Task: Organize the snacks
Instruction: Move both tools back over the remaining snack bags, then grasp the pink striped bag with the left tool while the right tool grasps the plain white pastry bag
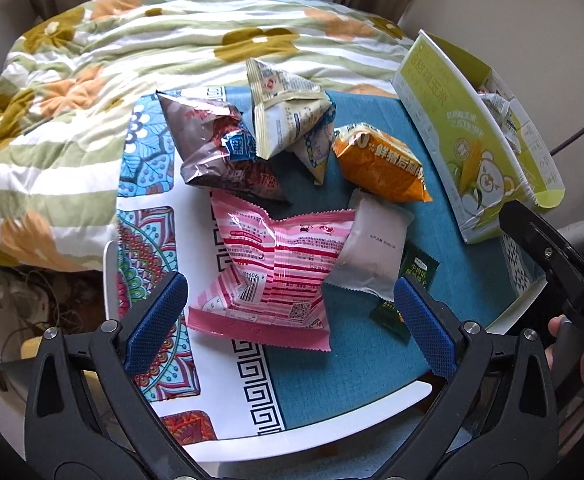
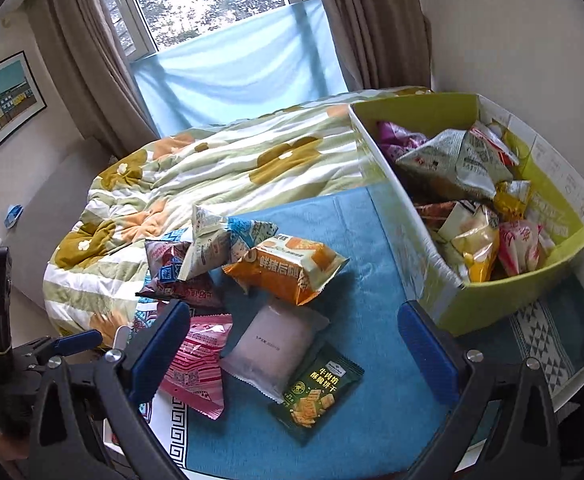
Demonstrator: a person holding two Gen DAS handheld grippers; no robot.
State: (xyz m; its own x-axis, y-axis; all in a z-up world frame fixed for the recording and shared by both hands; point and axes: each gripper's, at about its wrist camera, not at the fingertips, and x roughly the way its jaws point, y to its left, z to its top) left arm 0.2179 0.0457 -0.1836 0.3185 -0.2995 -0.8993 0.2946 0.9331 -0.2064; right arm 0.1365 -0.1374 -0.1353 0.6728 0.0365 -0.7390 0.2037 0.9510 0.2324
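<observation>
Both claws are spread wide and hold nothing. In the left wrist view, the left claw (image 1: 290, 320) fills the bottom of the frame, its blue pads either side of a pink striped packet (image 1: 270, 276) that lies flat on the table; whether the pads touch the packet is unclear. In the right wrist view, the right claw (image 2: 294, 354) hangs open over a pale wrapped packet (image 2: 276, 346) and a dark green biscuit packet (image 2: 316, 394) at lower centre, touching neither.

More snacks lie loose at the centre of the blue cloth-covered table (image 2: 364, 240): an orange bag (image 2: 288, 268), a white folded bag (image 2: 208, 246) and a dark brown bag (image 2: 172, 272), piled close together.

The left view shows the green box (image 1: 456, 136) at upper right only from its outer side. The right view looks down into the box (image 2: 412, 108), which is heaped with packets. The right view also shows a window at the top and a framed picture at far left. A flowered quilt (image 1: 132, 52) lies behind the table.
</observation>
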